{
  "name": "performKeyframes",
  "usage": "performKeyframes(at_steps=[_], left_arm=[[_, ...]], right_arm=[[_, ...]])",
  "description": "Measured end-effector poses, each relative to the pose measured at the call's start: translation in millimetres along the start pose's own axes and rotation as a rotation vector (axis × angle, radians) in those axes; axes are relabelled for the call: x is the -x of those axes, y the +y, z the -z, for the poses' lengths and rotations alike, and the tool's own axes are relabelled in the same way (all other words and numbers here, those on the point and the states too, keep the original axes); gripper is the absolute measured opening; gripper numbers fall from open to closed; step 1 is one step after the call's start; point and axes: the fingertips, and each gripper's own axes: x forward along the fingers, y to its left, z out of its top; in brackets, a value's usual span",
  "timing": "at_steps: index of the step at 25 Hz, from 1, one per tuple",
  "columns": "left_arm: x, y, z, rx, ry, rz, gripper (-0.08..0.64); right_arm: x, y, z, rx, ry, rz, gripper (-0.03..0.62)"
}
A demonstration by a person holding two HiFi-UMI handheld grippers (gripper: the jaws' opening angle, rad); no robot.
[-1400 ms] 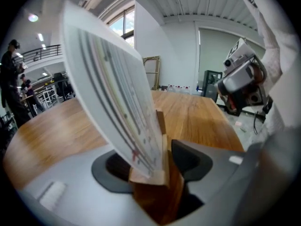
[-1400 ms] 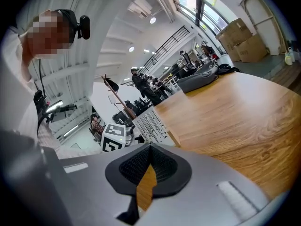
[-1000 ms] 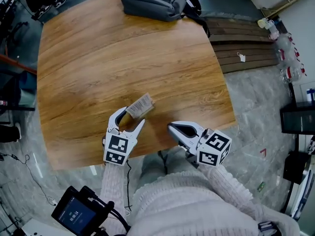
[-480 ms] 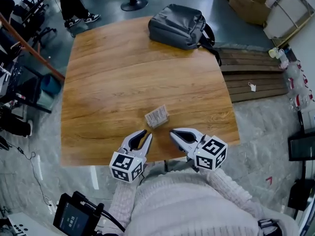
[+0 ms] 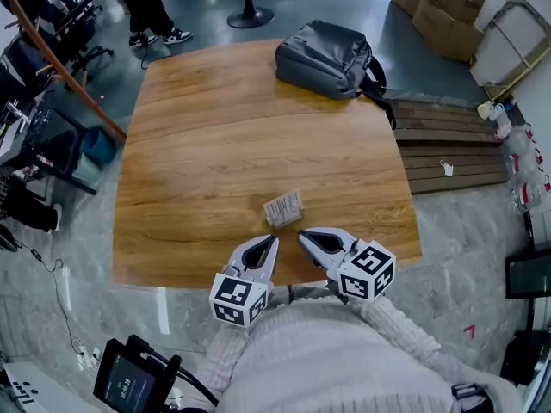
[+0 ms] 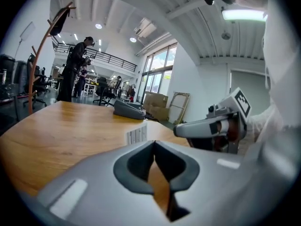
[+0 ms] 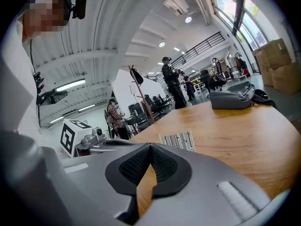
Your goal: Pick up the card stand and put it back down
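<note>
Nearest in the head view, a pale knitted sweater [image 5: 301, 360] fills the bottom edge, and a dark screen device [image 5: 129, 379] sits low at the near left, off the table. Both sleeves reach forward to the near edge of the wooden table [image 5: 215, 144].

The left gripper [image 5: 272, 242] hovers over that near edge with its marker cube toward the person. Its own view shows the two jaws pressed together tip to tip with nothing between them. Just to its right, the right gripper [image 5: 302, 233] points the same way. Its jaws are likewise closed on each other and empty, with the dark textured pads meeting at the tips. The two grippers sit side by side, near each other but apart.

Just beyond the tips of both grippers, roughly between them, the card stand [image 5: 283, 207] rests on the table, untouched by either gripper. It is small and pale, with a striped, barcode-like print on the face turned toward the grippers.

Farther across the table, well apart from the stand, a grey backpack [image 5: 327, 57] lies at the far right corner. Off the table to the right is a slatted wooden pallet [image 5: 448, 140] on the floor. Beyond it, at the far right, are cardboard boxes [image 5: 443, 7]. At the far left a person's legs [image 5: 151, 7] stand on the floor.
</note>
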Motion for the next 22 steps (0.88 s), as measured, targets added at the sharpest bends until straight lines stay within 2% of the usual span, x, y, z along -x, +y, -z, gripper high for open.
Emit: performKeyframes(at_steps=[7, 22], left_arm=[[-8.1, -10.4, 13.1, 0.035, 0.059, 0.047, 0.008], [-14.6, -29.0, 14.7, -0.015, 0.077, 0.105, 0.008]], right_arm=[[1.2, 1.8, 3.8, 0.029, 0.023, -0.016, -0.003], [8.1, -0.4, 4.1, 0.06, 0.037, 0.001, -0.003]])
